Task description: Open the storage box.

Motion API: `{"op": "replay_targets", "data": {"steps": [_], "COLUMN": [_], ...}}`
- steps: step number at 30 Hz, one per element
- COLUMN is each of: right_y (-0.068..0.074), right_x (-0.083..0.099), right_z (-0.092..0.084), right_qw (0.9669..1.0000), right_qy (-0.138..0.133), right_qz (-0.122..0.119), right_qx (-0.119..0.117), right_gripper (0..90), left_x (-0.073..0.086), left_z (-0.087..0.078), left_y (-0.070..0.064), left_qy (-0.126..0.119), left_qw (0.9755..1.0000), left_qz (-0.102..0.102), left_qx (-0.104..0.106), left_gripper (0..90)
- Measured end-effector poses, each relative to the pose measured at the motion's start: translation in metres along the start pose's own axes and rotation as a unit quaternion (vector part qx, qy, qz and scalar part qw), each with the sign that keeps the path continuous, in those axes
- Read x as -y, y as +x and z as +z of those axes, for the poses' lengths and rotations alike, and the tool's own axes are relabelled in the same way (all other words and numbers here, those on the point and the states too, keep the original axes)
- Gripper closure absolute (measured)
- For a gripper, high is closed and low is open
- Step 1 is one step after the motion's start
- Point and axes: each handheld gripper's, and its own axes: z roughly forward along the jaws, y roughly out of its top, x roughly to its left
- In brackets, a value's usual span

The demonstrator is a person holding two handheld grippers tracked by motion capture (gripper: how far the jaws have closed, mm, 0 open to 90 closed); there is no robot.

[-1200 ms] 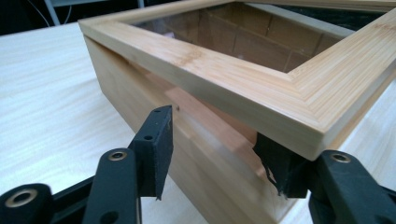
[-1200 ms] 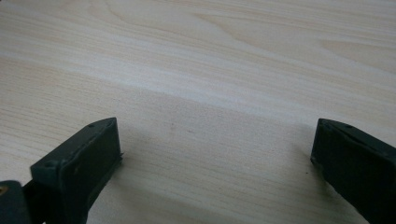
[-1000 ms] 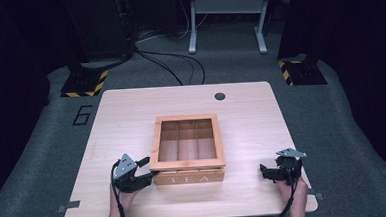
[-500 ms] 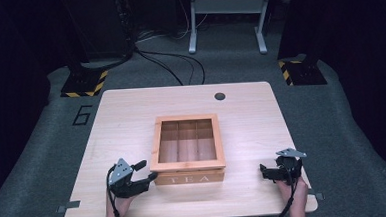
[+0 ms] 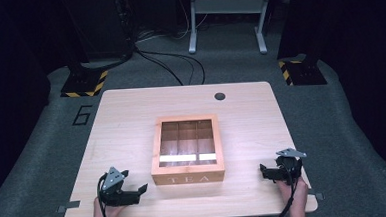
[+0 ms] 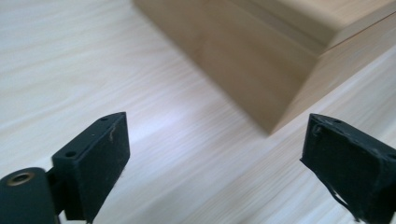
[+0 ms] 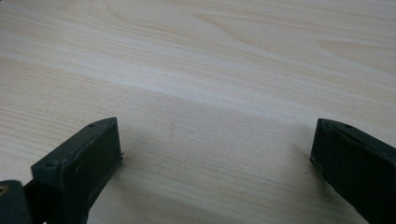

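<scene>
Wooden tea box [image 5: 187, 149] sits mid-table [image 5: 131, 111], lid closed. The left gripper [image 5: 141, 189], jaws just opening and empty, is near its corner. The right gripper [image 5: 262, 171] gapes empty, well apart.

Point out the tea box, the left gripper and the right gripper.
tea box [image 5: 188, 179], high view, front wall with the lettering.
left gripper [image 5: 141, 190], high view, between its open fingers.
right gripper [image 5: 263, 171], high view, between its open fingers.
</scene>
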Motion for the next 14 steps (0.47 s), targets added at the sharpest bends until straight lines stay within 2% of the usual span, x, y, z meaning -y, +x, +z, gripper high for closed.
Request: {"op": "replay_targets", "data": {"steps": [3,4,5,6,7,11,14], "right_y": [0.000,0.000,0.000,0.000,0.000,0.000,0.000], "right_x": [0.000,0.000,0.000,0.000,0.000,0.000,0.000], "right_z": [0.000,0.000,0.000,0.000,0.000,0.000,0.000], "right_qw": [1.0000,1.0000,1.0000,1.0000,1.0000,1.0000,1.0000], "right_qy": [0.000,0.000,0.000,0.000,0.000,0.000,0.000], "right_qz": [0.000,0.000,0.000,0.000,0.000,0.000,0.000], "right_qx": [0.000,0.000,0.000,0.000,0.000,0.000,0.000], "right_gripper": [1.2,1.2,1.3,1.3,1.3,1.3,1.2], "left_x": [0.009,0.009,0.012,0.015,0.017,0.022,0.022], "left_z": [-0.006,-0.006,-0.008,-0.008,-0.009,-0.007,-0.006], "left_y": [0.012,0.012,0.018,0.023,0.026,0.032,0.032], "left_qy": [0.018,0.018,0.030,0.039,0.040,0.059,0.060], "left_qw": [0.9992,0.9992,0.9987,0.9974,0.9968,0.9948,0.9942], "left_qz": [-0.019,-0.019,-0.023,-0.030,-0.033,-0.032,-0.030], "left_qx": [-0.029,-0.029,-0.036,-0.052,-0.062,-0.077,-0.084], "left_gripper": [4.5,3.8,3.8,1.9,1.8,1.6,0.5]}}
